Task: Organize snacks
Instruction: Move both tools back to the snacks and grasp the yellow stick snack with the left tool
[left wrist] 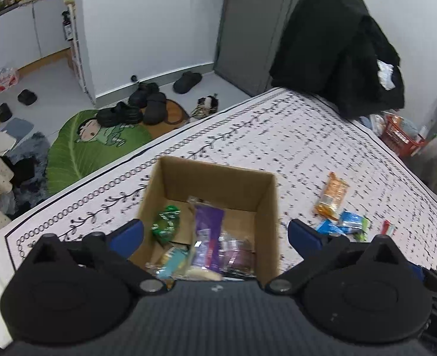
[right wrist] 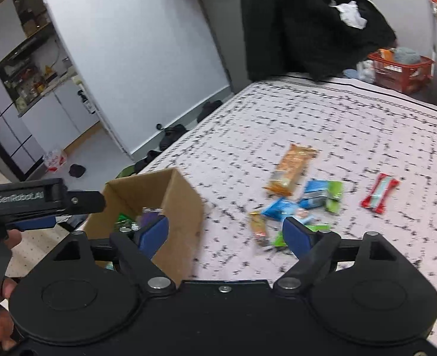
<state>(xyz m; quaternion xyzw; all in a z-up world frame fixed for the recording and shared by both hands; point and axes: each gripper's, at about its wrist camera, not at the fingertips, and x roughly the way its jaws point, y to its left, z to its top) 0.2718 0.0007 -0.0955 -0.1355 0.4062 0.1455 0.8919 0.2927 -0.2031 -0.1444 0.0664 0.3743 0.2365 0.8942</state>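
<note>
A cardboard box (left wrist: 266,195) stands on the patterned tablecloth (left wrist: 277,136) and holds several snacks, among them a green packet (left wrist: 165,223) and a purple packet (left wrist: 208,231). My left gripper (left wrist: 215,234) is open and empty above the box. Loose snacks lie to the right of the box: an orange packet (right wrist: 292,172), blue packets (right wrist: 283,209), a green-and-blue packet (right wrist: 325,194) and a red-and-white bar (right wrist: 380,192). My right gripper (right wrist: 226,231) is open and empty, between the box (right wrist: 177,207) and the loose snacks. The left gripper also shows at the left edge of the right wrist view (right wrist: 37,207).
A black coat (left wrist: 337,47) hangs over a chair at the table's far end. An orange basket (right wrist: 402,68) stands beyond the far right corner. Shoes (left wrist: 141,106) and a green leaf mat (left wrist: 94,145) lie on the floor left of the table.
</note>
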